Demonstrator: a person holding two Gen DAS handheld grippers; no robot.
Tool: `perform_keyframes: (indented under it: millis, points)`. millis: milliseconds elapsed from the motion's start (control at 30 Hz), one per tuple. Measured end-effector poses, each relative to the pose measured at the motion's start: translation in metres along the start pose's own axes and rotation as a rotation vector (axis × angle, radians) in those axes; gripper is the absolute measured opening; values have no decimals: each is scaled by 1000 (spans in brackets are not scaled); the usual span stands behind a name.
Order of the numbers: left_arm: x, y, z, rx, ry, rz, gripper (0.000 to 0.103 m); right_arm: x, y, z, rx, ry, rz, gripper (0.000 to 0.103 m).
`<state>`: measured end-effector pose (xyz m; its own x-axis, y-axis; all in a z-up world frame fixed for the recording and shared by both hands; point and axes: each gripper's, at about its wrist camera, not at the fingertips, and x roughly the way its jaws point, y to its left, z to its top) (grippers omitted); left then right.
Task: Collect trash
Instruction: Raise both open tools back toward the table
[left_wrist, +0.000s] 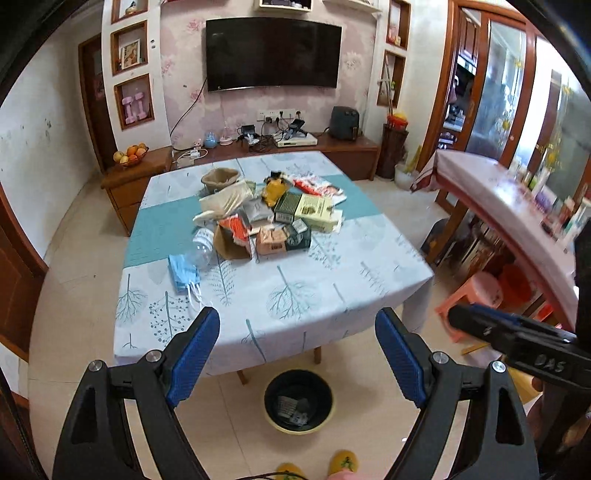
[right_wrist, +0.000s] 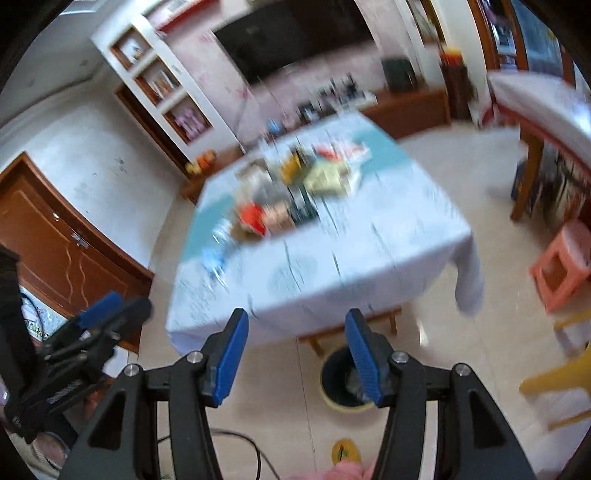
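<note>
A heap of trash (left_wrist: 266, 218) lies mid-table on a pale blue tree-print tablecloth (left_wrist: 295, 291): boxes, wrappers, a clear plastic bottle (left_wrist: 203, 245) and blue face masks (left_wrist: 183, 273). A black-lined bin (left_wrist: 298, 400) with some scraps in it stands on the floor below the near table edge. My left gripper (left_wrist: 297, 343) is high above the near edge, open and empty. My right gripper (right_wrist: 293, 350) is open too, nothing between its blue pads. The right wrist view is blurred; the trash heap (right_wrist: 291, 192) and bin (right_wrist: 341, 380) show there.
A wooden cabinet (left_wrist: 347, 147) with a TV above it runs along the far wall. A second table (left_wrist: 498, 192) stands at right with a pink stool (left_wrist: 476, 295) beside it. Yellow slippers (left_wrist: 343, 461) show at the bottom. A yellow chair (right_wrist: 561, 373) is at far right.
</note>
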<state>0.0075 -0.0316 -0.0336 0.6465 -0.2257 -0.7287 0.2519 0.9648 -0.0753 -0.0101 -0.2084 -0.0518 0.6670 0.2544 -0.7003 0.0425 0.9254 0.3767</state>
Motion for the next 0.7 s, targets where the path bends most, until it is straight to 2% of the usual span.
perform_keyframes:
  millis: [200, 333, 500, 700]
  points:
    - [-43, -6, 22, 36, -89, 5, 85, -45, 27, 14, -52, -101, -9, 56]
    - [-69, -10, 31, 64, -151, -6, 85, -62, 41, 17, -76, -144, -14, 56]
    - [-91, -7, 33, 64, -178, -23, 85, -66, 51, 17, -80, -155, 4, 56]
    - [-97, 16, 29, 22, -178, -1, 85, -58, 70, 21, -119, -150, 29, 56]
